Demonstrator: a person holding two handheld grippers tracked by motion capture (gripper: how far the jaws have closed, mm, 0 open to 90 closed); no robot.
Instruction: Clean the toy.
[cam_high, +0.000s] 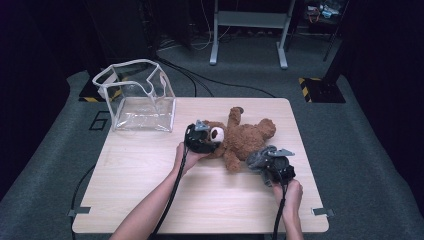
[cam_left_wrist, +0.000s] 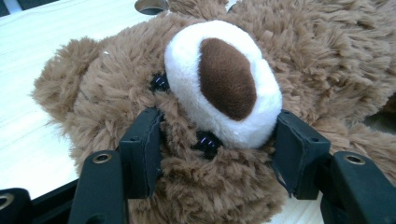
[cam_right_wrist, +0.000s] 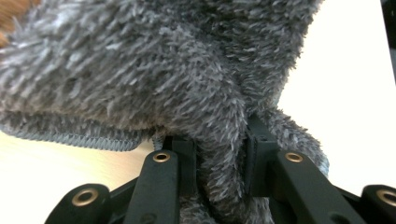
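Teddy bear (cam_high: 243, 136) lay mid-worktop (cam_high: 150, 170), right of the clear bag (cam_high: 137, 97); left hand-held gripper (cam_high: 201, 141) clenched on its head, right hand-held gripper (cam_high: 267, 161) clamping grey fuzzy garment (cam_high: 259, 158) beside its leg, dressing step likely underway, next needing garment pulled over the leg.

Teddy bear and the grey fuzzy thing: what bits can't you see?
- Teddy bear: left gripper view, body cut off by the edges.
- Grey fuzzy thing: right gripper view, too close to tell its shape; high view, right gripper covers part of it.
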